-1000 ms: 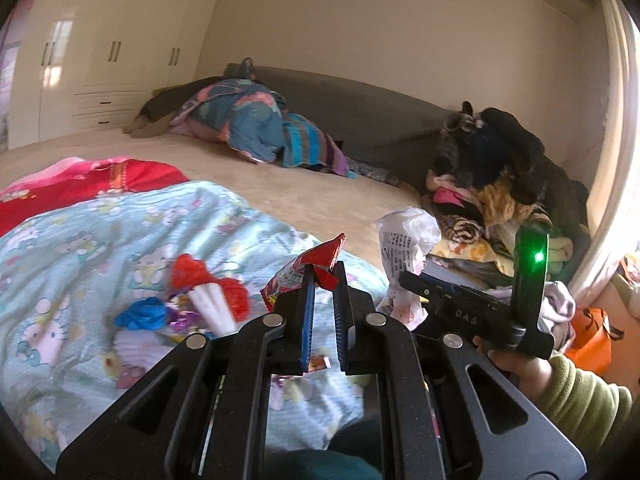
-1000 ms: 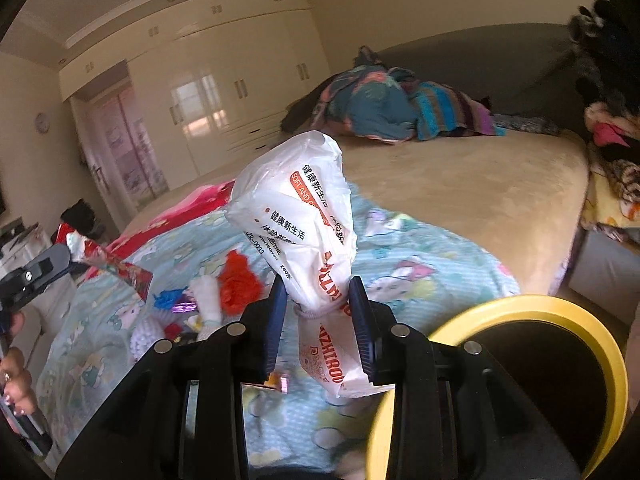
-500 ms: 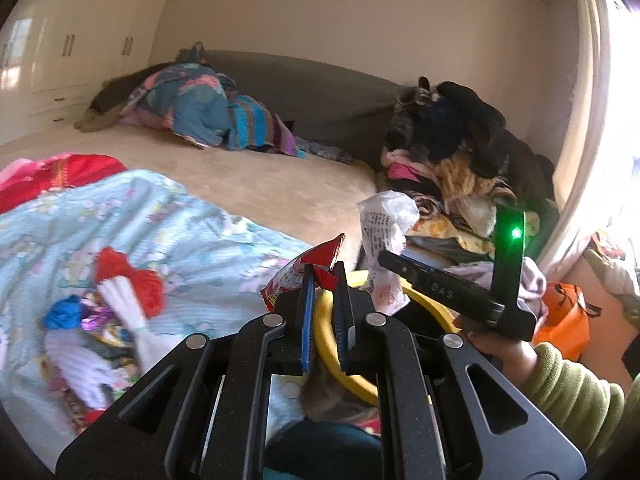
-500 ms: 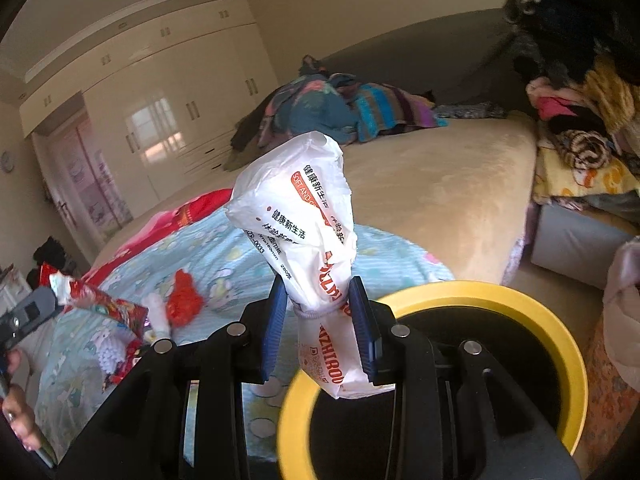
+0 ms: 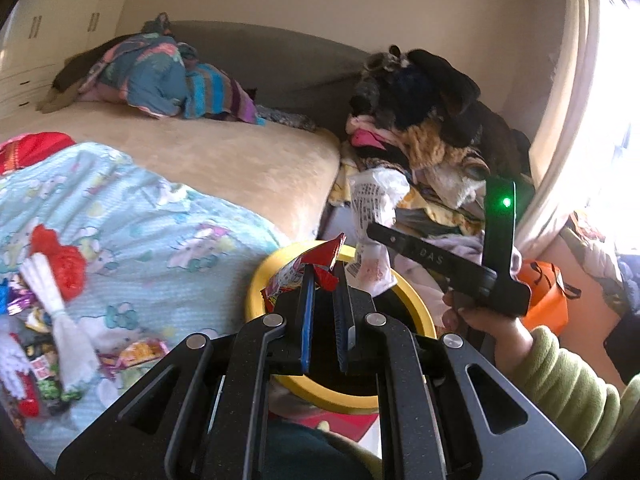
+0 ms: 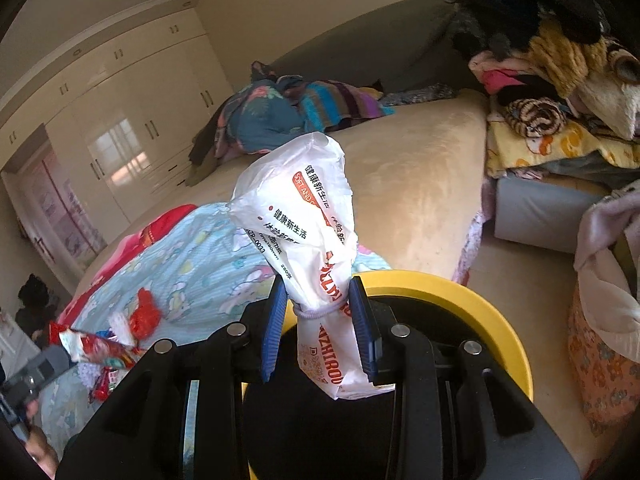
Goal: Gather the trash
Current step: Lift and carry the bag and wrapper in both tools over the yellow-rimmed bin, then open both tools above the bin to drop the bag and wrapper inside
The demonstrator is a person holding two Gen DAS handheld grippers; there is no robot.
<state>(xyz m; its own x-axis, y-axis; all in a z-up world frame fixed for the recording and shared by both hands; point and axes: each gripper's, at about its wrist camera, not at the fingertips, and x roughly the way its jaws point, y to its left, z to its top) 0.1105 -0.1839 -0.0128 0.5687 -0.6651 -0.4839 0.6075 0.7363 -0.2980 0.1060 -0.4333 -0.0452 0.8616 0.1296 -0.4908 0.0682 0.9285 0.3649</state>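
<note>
Left gripper (image 5: 323, 280): jaws drawn nearly together, clamped on a red snack wrapper (image 5: 310, 270). The wrapper sits at the fingertips; its crumpled red end juts up past the tips and its printed part hangs out to the left of the left finger. In the left wrist view it lies over the near-left rim of the yellow bin (image 5: 256, 292).

Right gripper (image 6: 320, 312): jaws part-way closed, pressed on either side of a white plastic package (image 6: 304, 216). The blue pads (image 6: 362, 328) pinch its narrow waist, where a pale elastic band circles it. The puffed upper part, printed in red and black, rises above the fingertips; the lower part hangs between the fingers toward the camera. In the right wrist view the package is in front of the yellow bin's (image 6: 460, 292) dark opening.

Yellow bin: round, yellow rim, dark inside; stands on the floor just beside the bed corner.

Bed (image 5: 240, 160): beige cover, with a light-blue cartoon-print quilt (image 5: 140, 216) on the near side.

Remaining litter (image 5: 44, 304): a heap of wrappers, red, white and multicoloured, lies on the quilt well left of the left gripper.

Clothes pile (image 5: 424, 120): dark, yellow and pink garments stacked beside the bed, beyond the bin.

Person: a hand (image 5: 476, 316) in a green sleeve holds the right gripper's handle.
</note>
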